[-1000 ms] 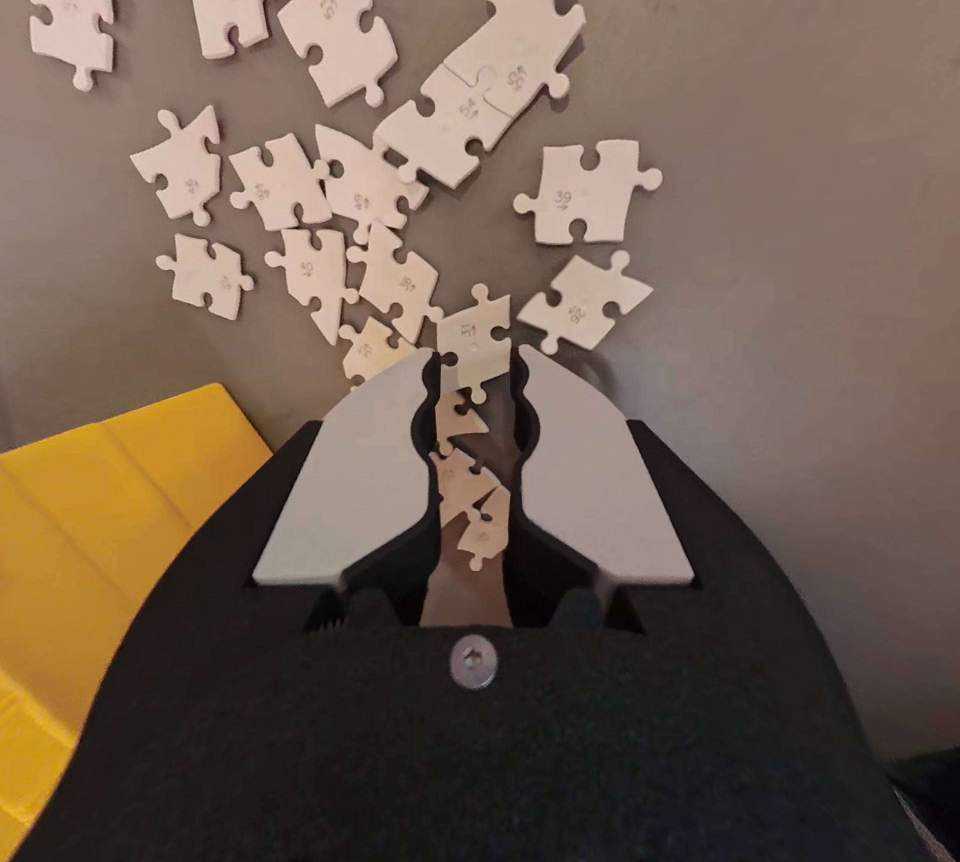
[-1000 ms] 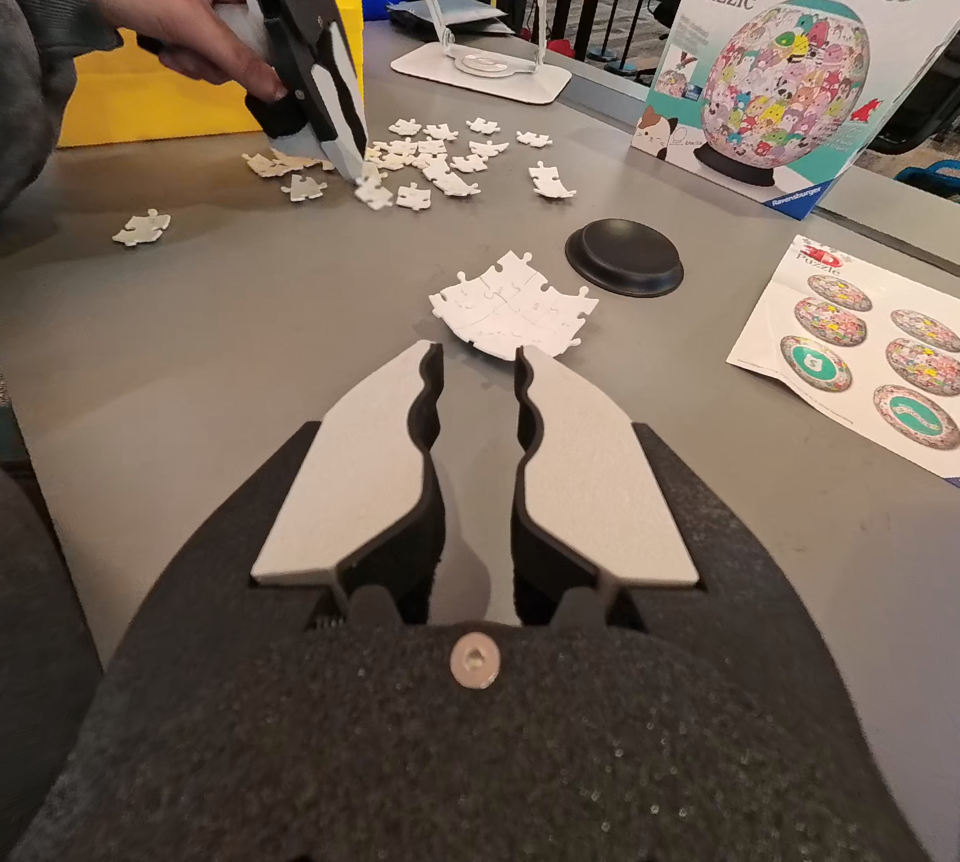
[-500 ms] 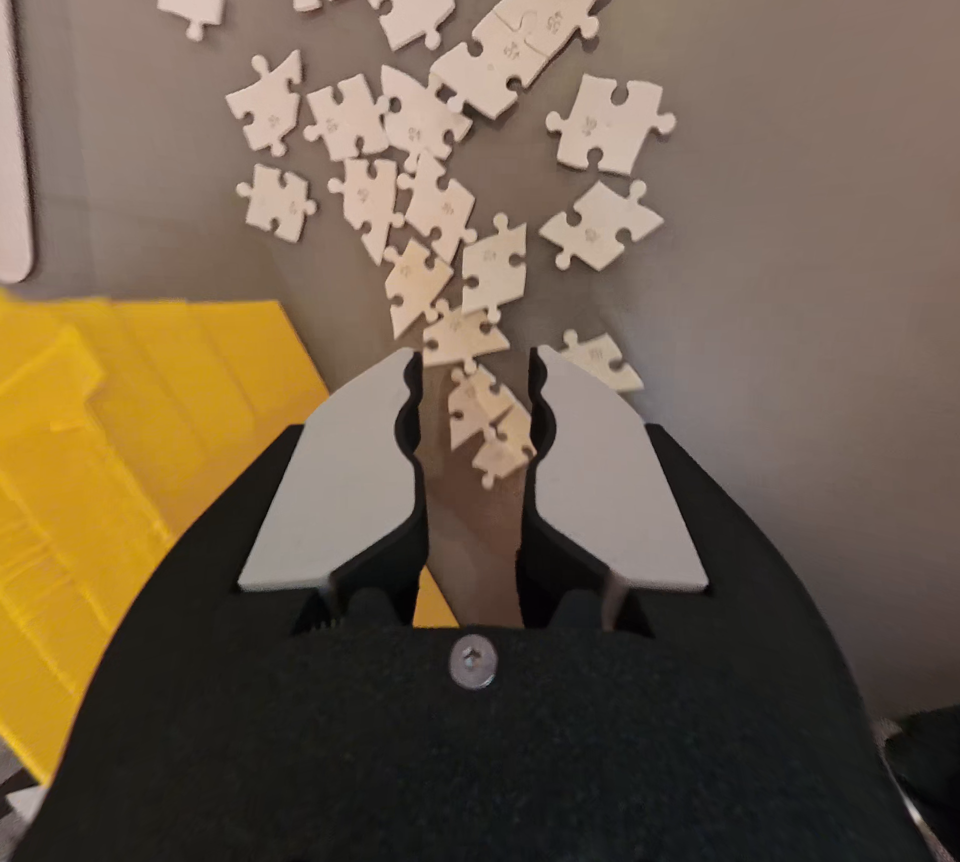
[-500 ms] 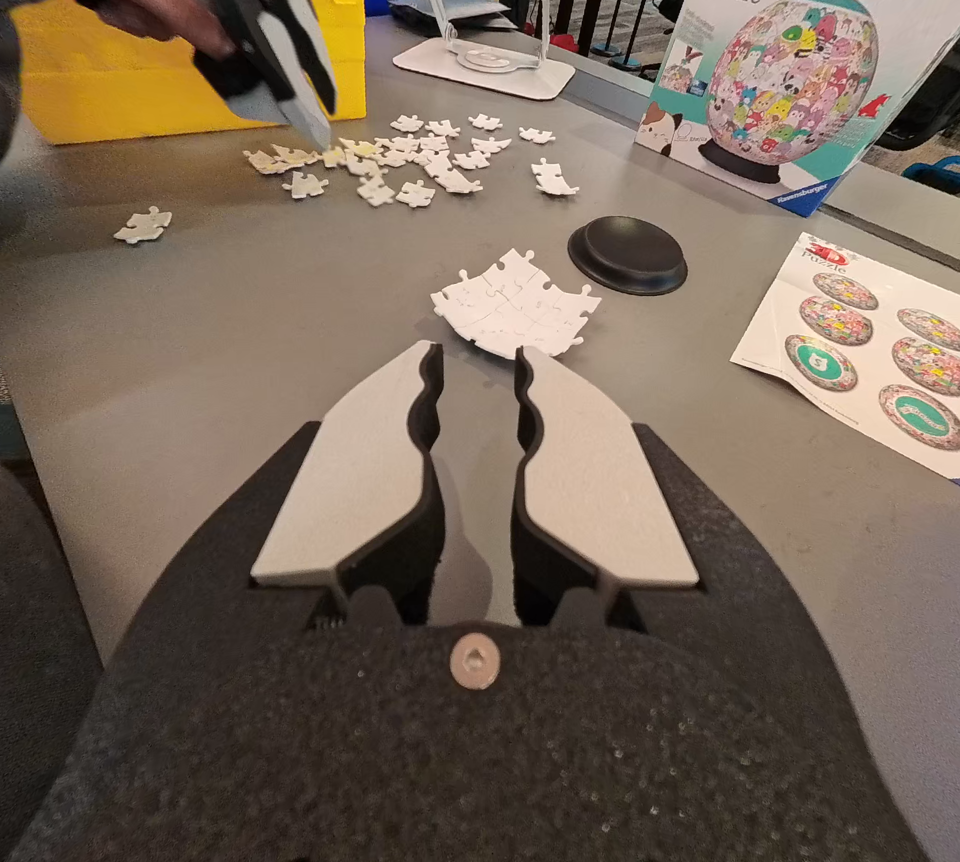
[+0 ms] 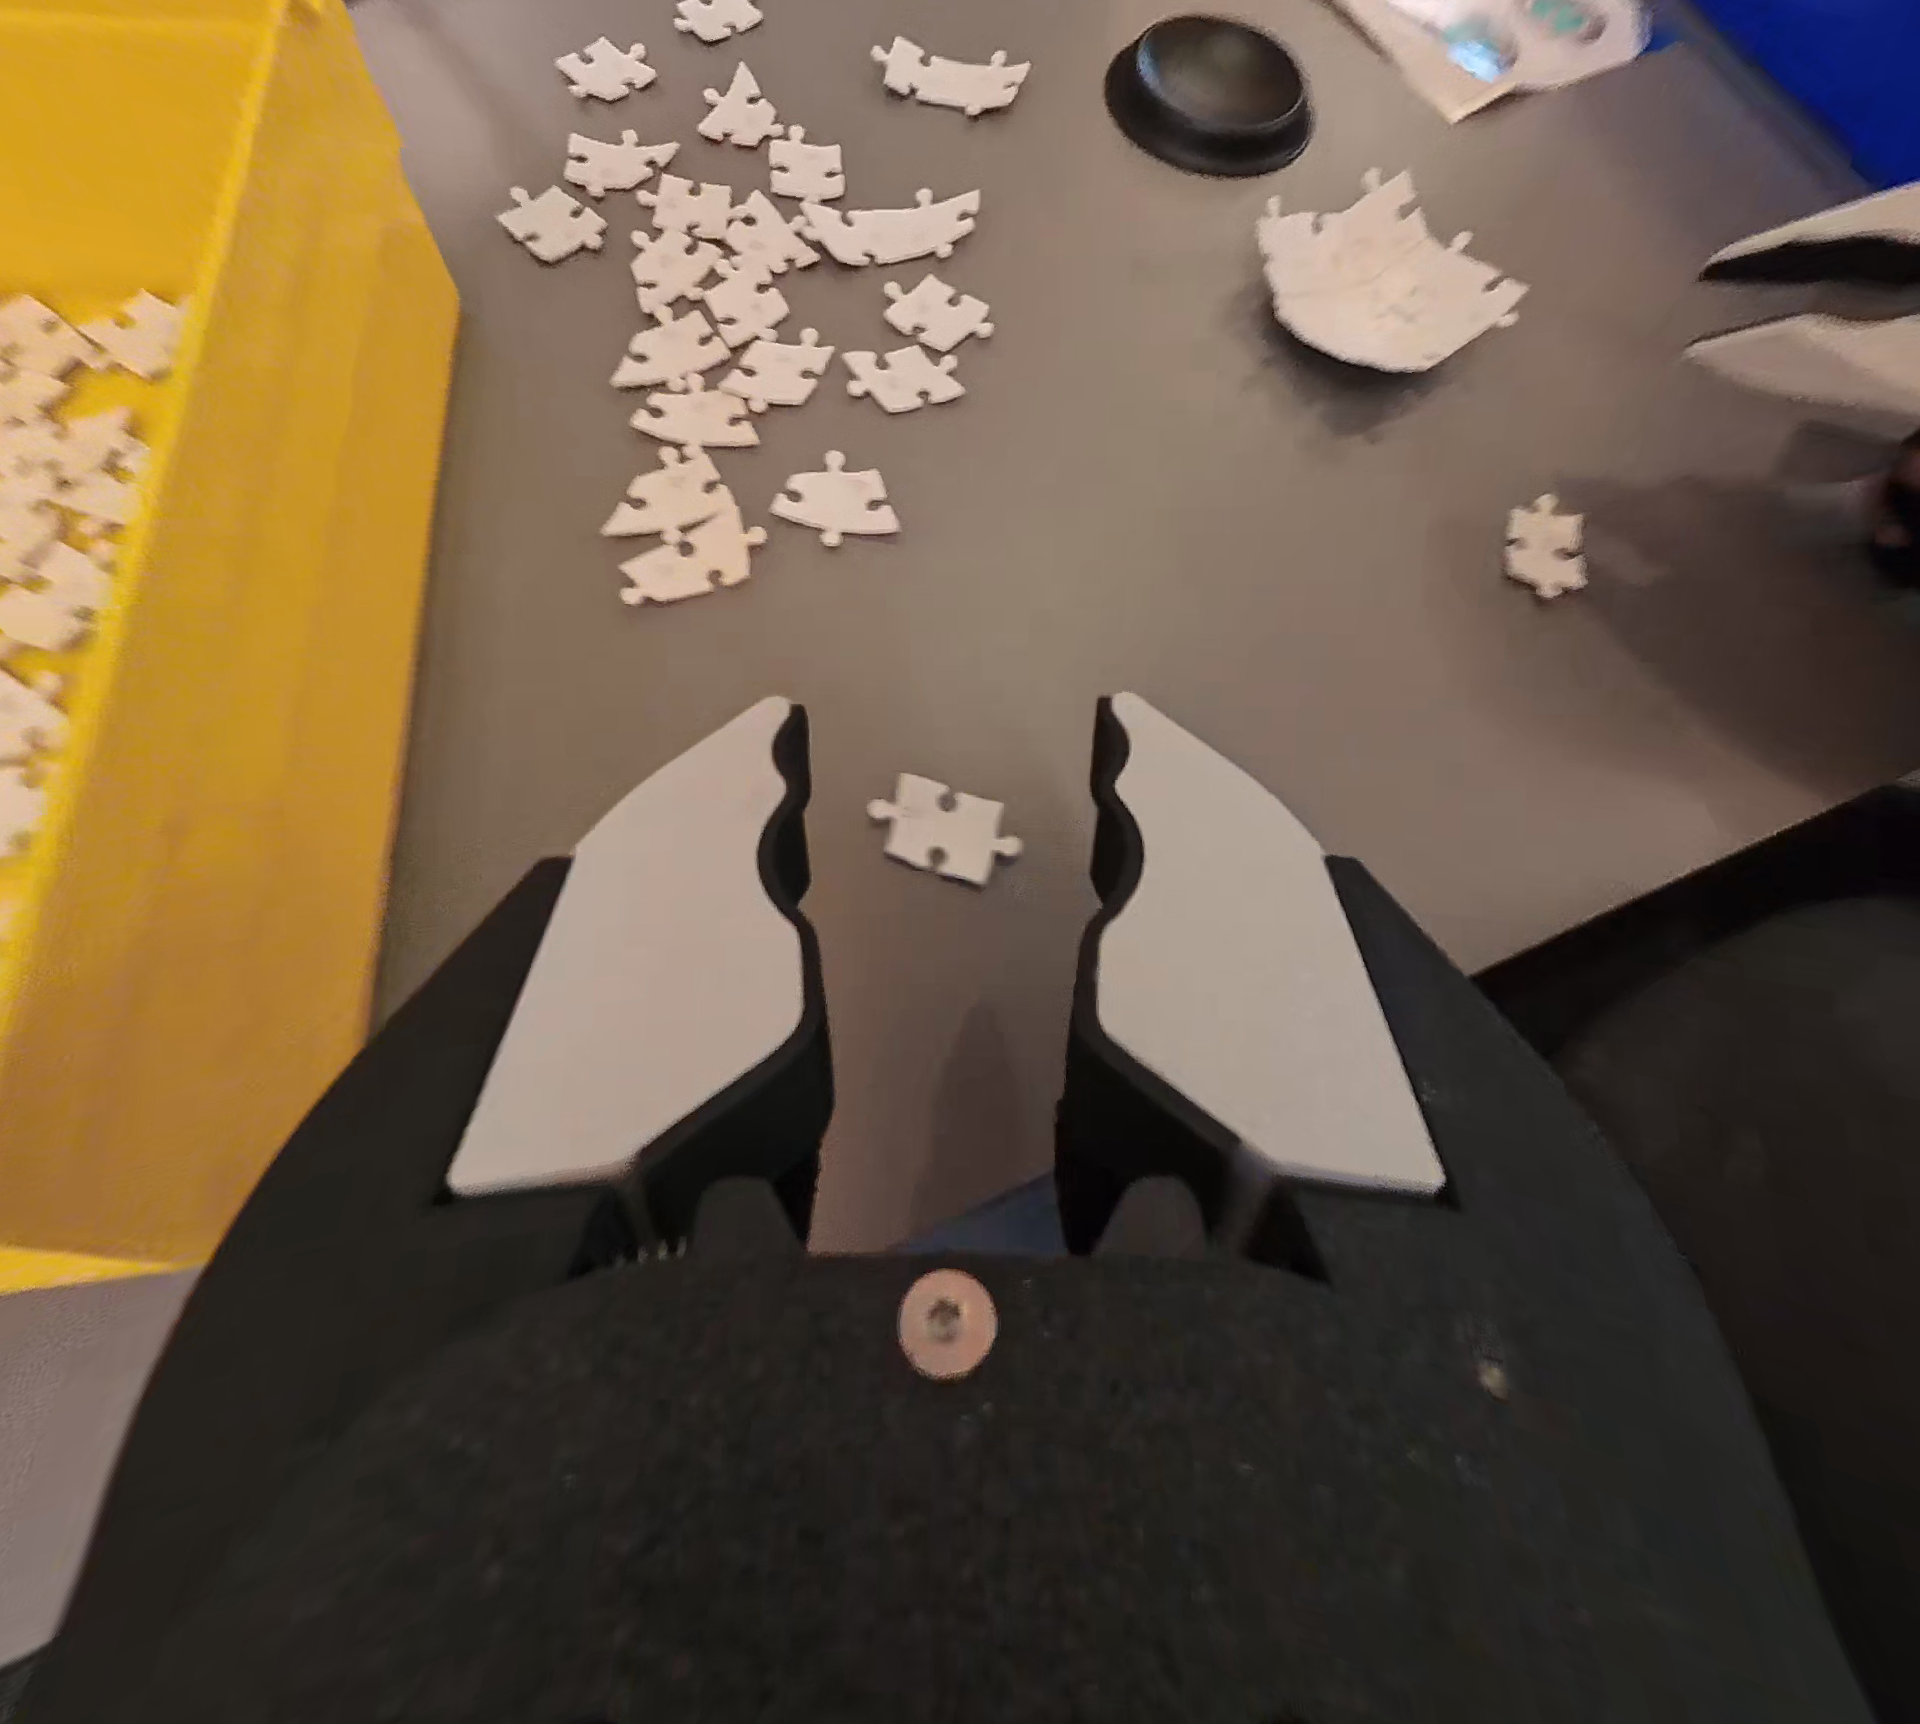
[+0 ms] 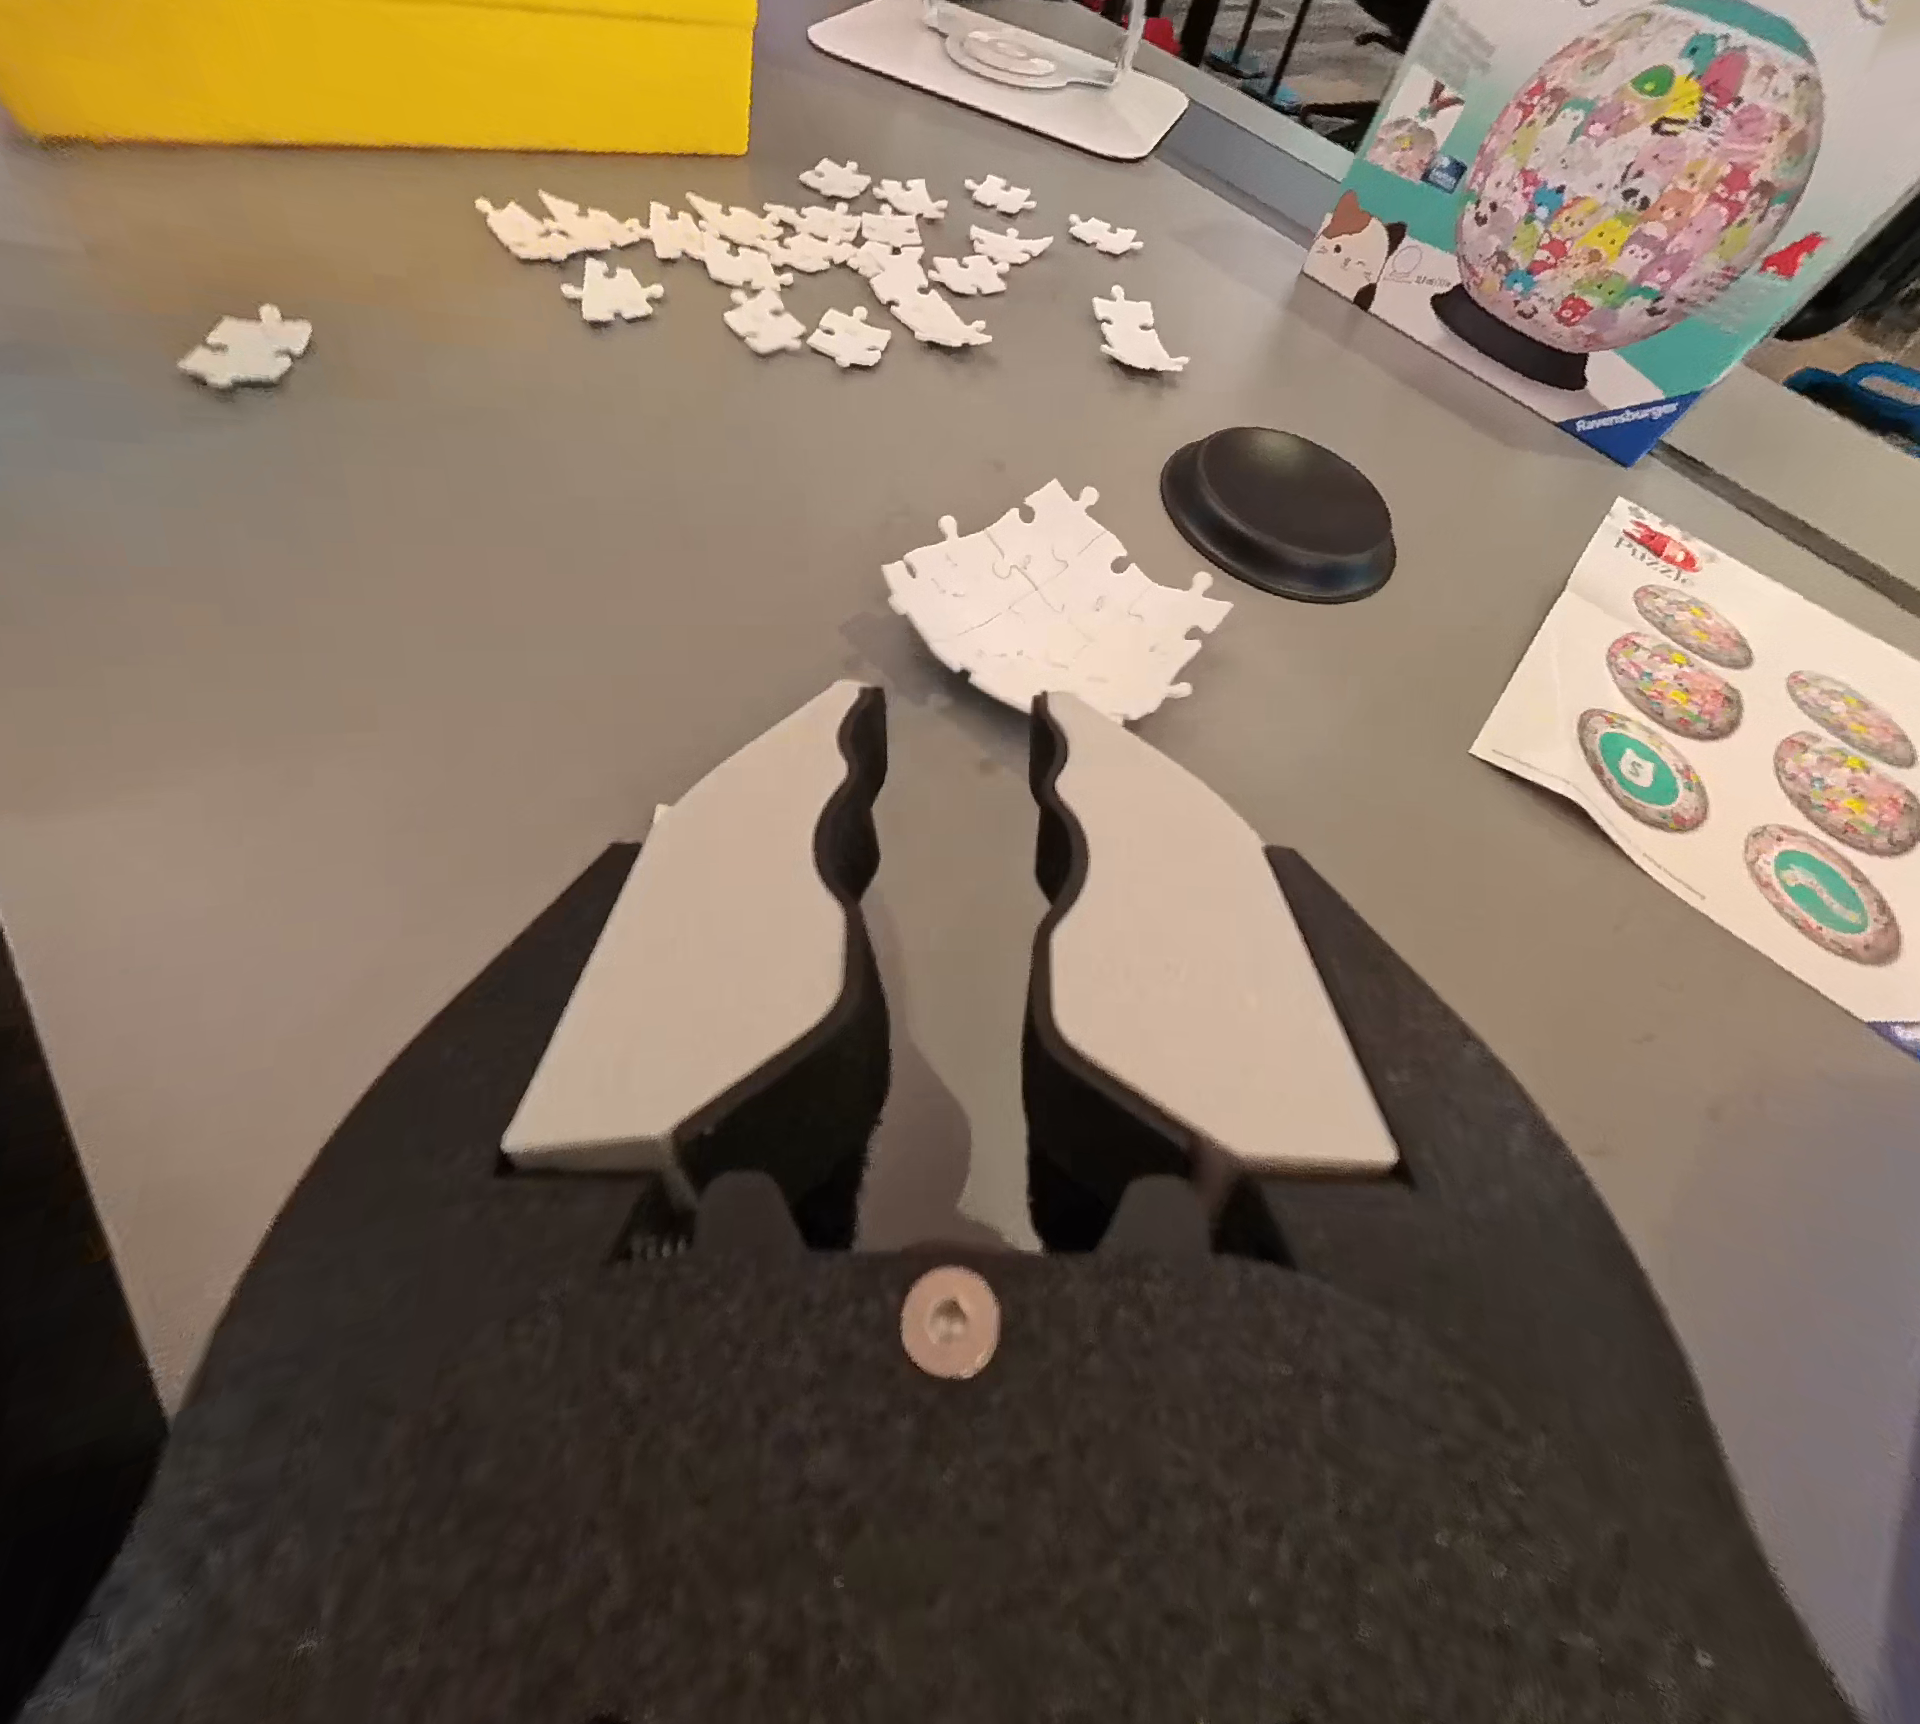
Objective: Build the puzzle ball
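The joined puzzle section [image 6: 1055, 609], white and curved like a shallow bowl, lies on the grey table [image 6: 468, 552] just beyond the right gripper [image 6: 958, 708]. About twenty-five blurred loose pieces [image 5: 748, 292] lie far left. One piece [image 5: 943, 827] sits between the left gripper [image 5: 945, 718]'s fingers. Both jaws are released and empty.

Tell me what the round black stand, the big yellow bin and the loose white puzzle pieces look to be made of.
Round black stand: likely moulded plastic, smooth with a soft sheen along its rim. Big yellow bin: likely rigid plastic, uniform opaque colour, stepped moulded edges. Loose white puzzle pieces: matte white; several look slightly curved and stiff, suggesting thin plastic, though card cannot be excluded.
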Demonstrator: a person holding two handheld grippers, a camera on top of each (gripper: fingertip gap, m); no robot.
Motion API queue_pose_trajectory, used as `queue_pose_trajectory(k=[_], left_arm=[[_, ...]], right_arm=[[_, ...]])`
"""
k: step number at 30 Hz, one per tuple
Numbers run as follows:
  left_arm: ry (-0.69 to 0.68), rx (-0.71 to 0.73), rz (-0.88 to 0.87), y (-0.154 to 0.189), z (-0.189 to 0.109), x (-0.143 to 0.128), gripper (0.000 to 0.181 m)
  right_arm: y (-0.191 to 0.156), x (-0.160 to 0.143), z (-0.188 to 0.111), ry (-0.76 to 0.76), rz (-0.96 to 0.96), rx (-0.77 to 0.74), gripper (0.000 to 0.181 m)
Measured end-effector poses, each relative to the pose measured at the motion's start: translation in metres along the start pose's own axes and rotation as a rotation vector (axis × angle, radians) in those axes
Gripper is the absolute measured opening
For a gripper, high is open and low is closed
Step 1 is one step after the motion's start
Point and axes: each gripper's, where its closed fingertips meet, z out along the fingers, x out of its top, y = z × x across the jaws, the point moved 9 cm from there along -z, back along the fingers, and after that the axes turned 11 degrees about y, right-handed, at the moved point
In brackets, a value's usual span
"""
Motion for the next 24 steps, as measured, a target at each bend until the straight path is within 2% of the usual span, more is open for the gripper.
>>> queue_pose_trajectory(k=[3,6,12,18,24], left_arm=[[0.102,-0.017,-0.075,0.006,-0.006,-0.012,0.047],[0.179,0.041,-0.057,-0.008,-0.006,-0.024,0.048],[0.268,-0.036,-0.131,-0.021,-0.014,-0.027,0.053],[0.208,-0.118,-0.089,-0.014,-0.004,-0.031,0.054],[0.131,-0.153,0.011,-0.012,0.009,-0.035,0.055]], right_arm=[[-0.008,0.0,0.002,-0.013,-0.077,0.009,0.026],[-0.013,0.0,0.002,-0.012,-0.132,0.01,0.026],[-0.008,0.001,-0.002,0.018,-0.097,-0.038,0.027],[0.0,-0.002,0.002,-0.041,-0.049,-0.082,0.029],[-0.004,-0.006,0.008,-0.119,-0.114,-0.11,0.03]])
